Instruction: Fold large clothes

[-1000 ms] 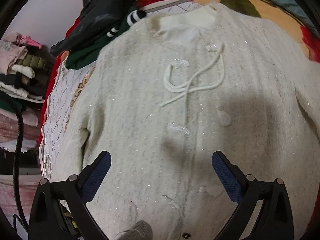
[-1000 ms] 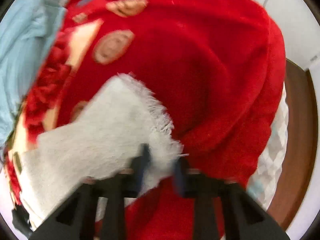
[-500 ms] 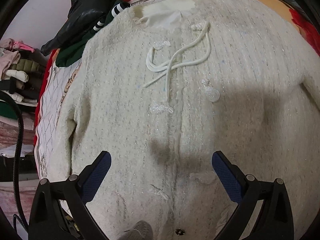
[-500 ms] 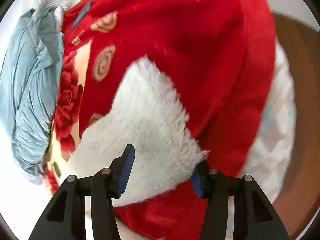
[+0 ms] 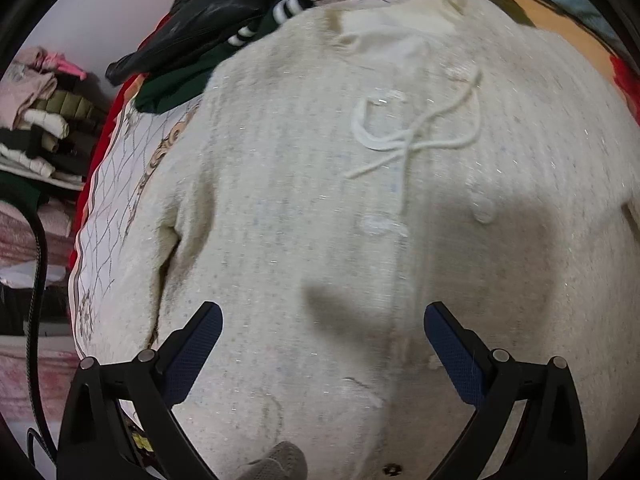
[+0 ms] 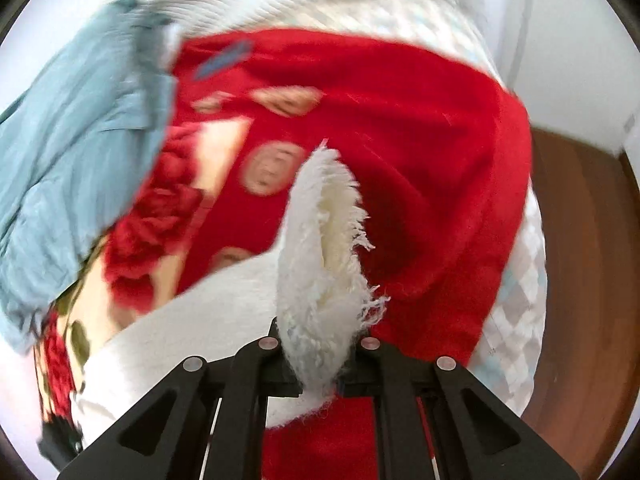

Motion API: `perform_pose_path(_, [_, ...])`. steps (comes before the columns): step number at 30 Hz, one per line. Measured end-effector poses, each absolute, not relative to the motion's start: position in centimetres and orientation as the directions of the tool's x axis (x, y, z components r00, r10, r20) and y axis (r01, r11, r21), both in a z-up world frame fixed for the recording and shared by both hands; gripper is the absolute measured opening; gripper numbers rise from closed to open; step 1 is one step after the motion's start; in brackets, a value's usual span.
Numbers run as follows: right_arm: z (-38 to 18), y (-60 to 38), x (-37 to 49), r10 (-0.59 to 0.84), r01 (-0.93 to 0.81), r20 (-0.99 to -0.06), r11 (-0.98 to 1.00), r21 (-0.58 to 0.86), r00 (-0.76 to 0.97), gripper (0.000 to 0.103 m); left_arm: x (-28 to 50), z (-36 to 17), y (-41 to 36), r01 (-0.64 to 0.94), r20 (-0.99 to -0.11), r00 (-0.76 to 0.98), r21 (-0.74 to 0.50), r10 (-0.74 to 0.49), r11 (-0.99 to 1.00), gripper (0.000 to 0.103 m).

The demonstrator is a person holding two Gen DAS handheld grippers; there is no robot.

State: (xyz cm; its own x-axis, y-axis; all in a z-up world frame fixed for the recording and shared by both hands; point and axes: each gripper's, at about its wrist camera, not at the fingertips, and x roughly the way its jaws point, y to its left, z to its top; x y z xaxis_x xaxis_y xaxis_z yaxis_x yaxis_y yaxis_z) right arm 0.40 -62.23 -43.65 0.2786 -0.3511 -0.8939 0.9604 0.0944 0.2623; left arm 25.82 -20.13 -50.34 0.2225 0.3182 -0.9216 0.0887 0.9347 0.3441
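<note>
A large cream knit cardigan (image 5: 320, 208) lies spread front-up on the bed, with a white drawstring (image 5: 412, 136) looped below its collar. My left gripper (image 5: 322, 344) is open and empty, hovering over the cardigan's lower front. In the right wrist view, my right gripper (image 6: 320, 360) is shut on the fringed cuff of the cardigan's sleeve (image 6: 320, 248), which stands up pinched between the jaws above the red blanket (image 6: 420, 152).
A black jacket (image 5: 208, 12) and a dark green garment (image 5: 176, 88) lie at the bed's far left corner. Folded clothes (image 5: 36, 120) are stacked on shelves at left. A light blue garment (image 6: 76, 144) lies beside the red blanket. Brown floor (image 6: 592, 280) shows at right.
My right gripper was open around the sleeve cuff half a second ago and has closed on it and lifted it. My left gripper stayed open and shifted slightly over the cardigan.
</note>
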Motion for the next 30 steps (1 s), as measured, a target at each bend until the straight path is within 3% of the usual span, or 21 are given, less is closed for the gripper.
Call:
perform_pose_path(8, [-34.6,-55.5,11.0,-0.324,0.817,-0.779,0.429,0.385,0.537,0.010,27.2,-48.3,-13.8,-0.015,-0.930,0.220,0.299,0.294,0.954,0.103])
perform_pose_path(14, [-33.3,-44.9,23.0,-0.110,0.596,-0.757,0.692,0.407,0.644,0.010,28.4,-47.8,-7.2,-0.129,-0.928,0.215,0.280,0.303,0.951,0.103])
perform_pose_path(22, [-40.6,-22.1,34.2,0.165,0.181,-0.822,0.934,0.308,0.546,0.010,28.0,-49.8,3.1,-0.294,-0.925,0.136,0.305,0.356,0.906,0.103])
perform_pose_path(27, [-48.3,-11.9,38.1,0.141,0.038,-0.920,0.985,0.167,0.367,0.011,26.8,-50.5,8.2,-0.349,-0.919,0.108,0.322,0.379,0.880,0.103])
perform_pose_path(30, [-51.8,-10.9,39.2,0.143,0.058,-0.962,0.985,0.160,0.233,0.017,25.6,-50.2,10.6,-0.380,-0.929,0.091,0.299,0.357,0.875,0.103])
